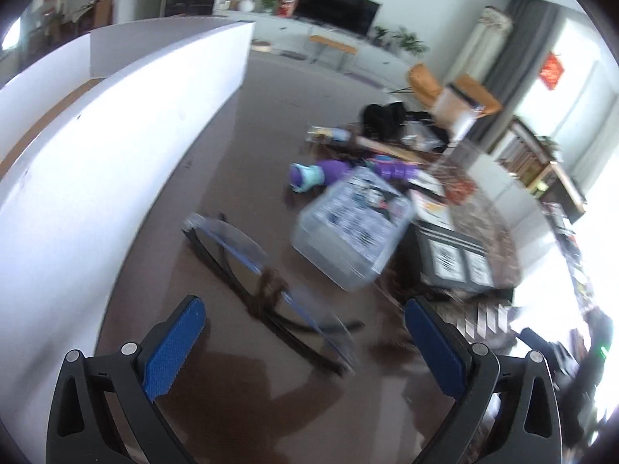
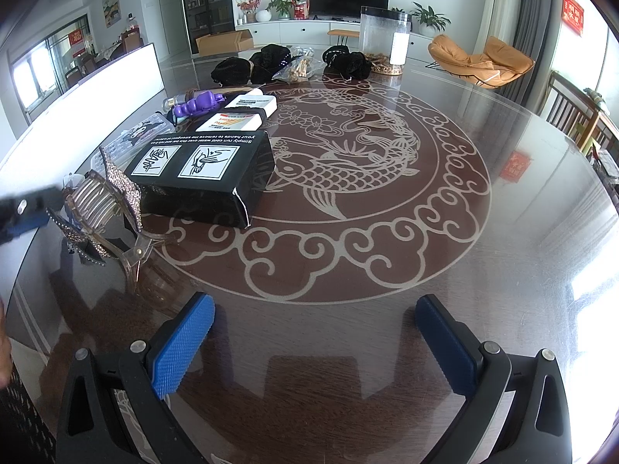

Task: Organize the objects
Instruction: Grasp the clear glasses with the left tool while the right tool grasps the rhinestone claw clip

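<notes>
1. Gaping wide, the left gripper (image 1: 303,319) holds nothing — a blurred hair clip (image 1: 267,294) lies between its fingers at lower centre.
2. Right gripper (image 2: 315,323) — jaws wide, empty, above the glass table (image 2: 503,270); black box (image 2: 201,174) sits at centre left.

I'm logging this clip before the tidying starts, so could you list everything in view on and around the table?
Black box: one, black with white pictograms, left of the fish motif.
Hair claw clip: one, rhinestoned, translucent brown, near left.
Clear plastic case: one, cartoon print, beside the black box.
Purple toy: one, behind the case.
White packets: two, behind the black box.
Black bundles: about three, far edge.
Clear canister: one, far edge.
White board: one, left side.
Table: brown, glass-topped.
Left gripper: blue pads, open.
Right gripper: blue pads, open.
</notes>
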